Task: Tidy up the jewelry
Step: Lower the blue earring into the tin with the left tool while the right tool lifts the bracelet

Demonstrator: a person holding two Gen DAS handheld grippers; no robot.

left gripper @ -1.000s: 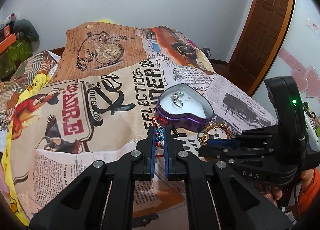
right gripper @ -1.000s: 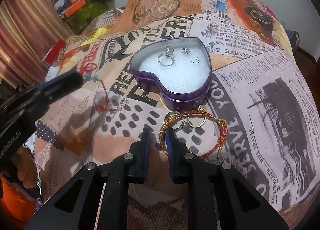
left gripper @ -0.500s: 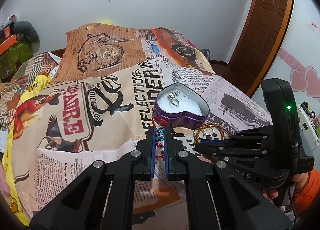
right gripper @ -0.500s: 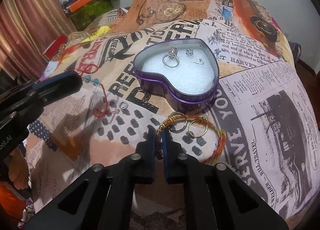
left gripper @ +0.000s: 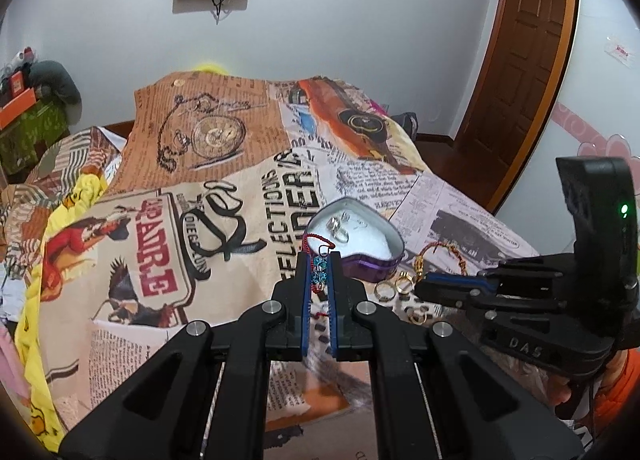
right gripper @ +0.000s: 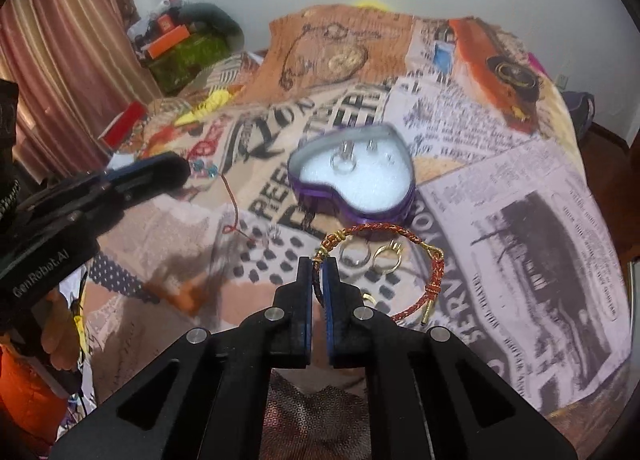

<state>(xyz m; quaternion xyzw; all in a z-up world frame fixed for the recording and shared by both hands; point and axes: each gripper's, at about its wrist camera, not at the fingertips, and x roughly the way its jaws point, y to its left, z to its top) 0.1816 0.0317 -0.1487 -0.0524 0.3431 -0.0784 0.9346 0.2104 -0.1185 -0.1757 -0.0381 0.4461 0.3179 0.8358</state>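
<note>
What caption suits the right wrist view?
Right gripper pinching a red braided bracelet beside a heart-shaped tin.

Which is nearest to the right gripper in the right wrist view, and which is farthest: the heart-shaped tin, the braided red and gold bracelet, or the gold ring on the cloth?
1. Braided red and gold bracelet: clamped between the right gripper fingers.
2. Gold ring: just ahead, slightly right, inside the bracelet's loop.
3. Heart-shaped tin: beyond both, farther up the cloth.

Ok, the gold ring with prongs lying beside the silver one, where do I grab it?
Probably across the plain band of the gold ring, coming from above. It lies flat on the bedspread, prongs toward the heart tin, silver ring close alongside, so pinch away from that.
</note>
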